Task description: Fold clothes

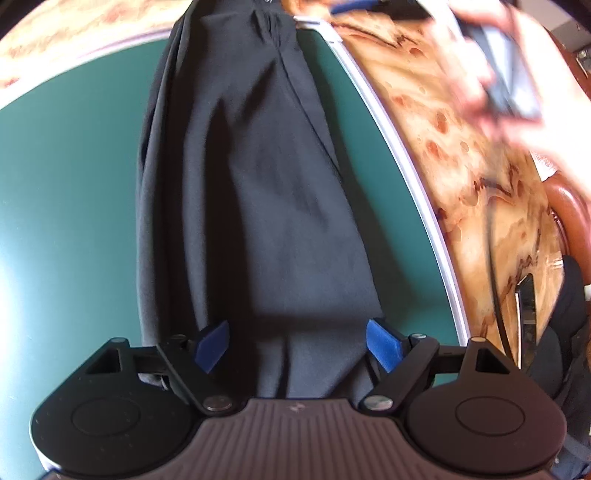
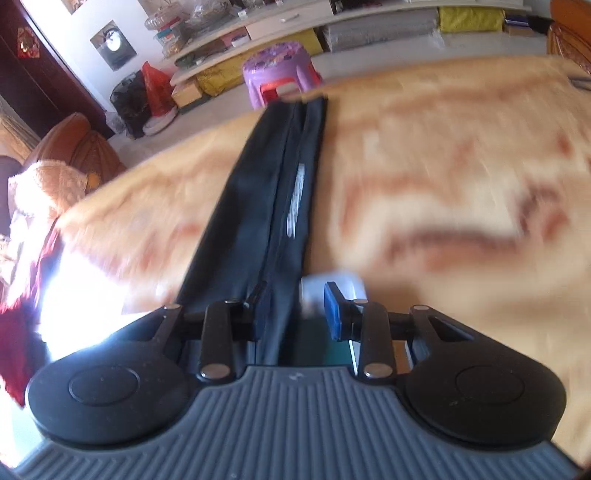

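A dark grey pair of trousers (image 1: 251, 177) lies lengthwise on a green mat (image 1: 62, 192). In the left wrist view my left gripper (image 1: 299, 343) hovers over the near end of it. Its blue pads (image 1: 384, 343) stand wide apart on either side of the cloth without pressing, so it is open. The right gripper (image 1: 506, 85) shows as a blur in a hand at the top right, off the garment. In the right wrist view the narrow far part of the trousers (image 2: 273, 199) runs across the marbled table. The right gripper (image 2: 295, 314) has its jaws partly apart, with cloth beside the left finger but not pinched.
The mat's white edge (image 1: 406, 162) meets the marbled tabletop (image 1: 465, 173), where a black cable (image 1: 495, 266) lies. A wooden chair (image 1: 569, 206) stands at the right. Beyond the table are a purple stool (image 2: 280, 70), shelves (image 2: 332, 26) and a plush bear (image 2: 48, 184).
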`<action>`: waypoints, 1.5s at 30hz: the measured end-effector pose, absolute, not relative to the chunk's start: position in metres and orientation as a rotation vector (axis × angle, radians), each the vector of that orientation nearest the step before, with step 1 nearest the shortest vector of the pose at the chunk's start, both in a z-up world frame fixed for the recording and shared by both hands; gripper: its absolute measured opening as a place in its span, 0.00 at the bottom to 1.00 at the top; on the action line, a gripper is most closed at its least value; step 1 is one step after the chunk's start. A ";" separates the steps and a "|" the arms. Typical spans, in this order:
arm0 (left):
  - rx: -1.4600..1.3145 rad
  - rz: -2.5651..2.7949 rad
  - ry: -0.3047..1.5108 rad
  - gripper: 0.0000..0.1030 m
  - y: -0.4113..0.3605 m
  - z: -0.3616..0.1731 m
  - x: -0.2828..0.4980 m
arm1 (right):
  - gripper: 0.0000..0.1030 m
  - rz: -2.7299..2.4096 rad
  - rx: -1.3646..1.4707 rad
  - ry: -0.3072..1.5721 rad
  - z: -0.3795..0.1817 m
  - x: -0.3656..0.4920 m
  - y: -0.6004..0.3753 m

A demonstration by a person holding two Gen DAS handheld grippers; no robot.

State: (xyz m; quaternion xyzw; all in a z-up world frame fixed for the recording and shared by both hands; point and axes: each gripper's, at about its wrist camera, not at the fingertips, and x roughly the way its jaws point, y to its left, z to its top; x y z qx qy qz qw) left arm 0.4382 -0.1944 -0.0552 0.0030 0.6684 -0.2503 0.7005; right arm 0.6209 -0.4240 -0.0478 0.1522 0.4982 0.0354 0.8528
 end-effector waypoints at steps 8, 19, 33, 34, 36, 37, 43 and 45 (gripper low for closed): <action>-0.035 -0.538 1.449 0.83 -0.181 -0.030 0.434 | 0.37 0.096 0.257 1.062 -0.021 0.516 -0.413; 0.010 -0.492 1.442 0.83 -0.165 -0.018 0.413 | 0.37 0.076 0.254 1.061 -0.005 0.452 -0.402; 0.013 -0.455 1.426 0.83 -0.139 -0.015 0.402 | 0.37 0.086 0.239 1.038 -0.005 0.432 -0.376; 0.016 -0.450 1.426 0.83 -0.137 -0.015 0.401 | 0.37 0.087 0.238 1.038 -0.005 0.431 -0.374; 0.021 -0.443 1.422 0.83 -0.134 -0.014 0.400 | 0.37 0.091 0.234 1.041 -0.006 0.429 -0.370; 0.023 -0.438 1.417 0.83 -0.132 -0.014 0.400 | 0.37 0.093 0.228 1.044 -0.006 0.428 -0.368; 0.015 -0.411 1.402 0.83 -0.121 -0.012 0.396 | 0.37 0.084 0.228 1.051 -0.008 0.419 -0.362; 0.011 -0.402 1.403 0.83 -0.117 -0.012 0.394 | 0.36 0.084 0.230 1.059 -0.009 0.416 -0.361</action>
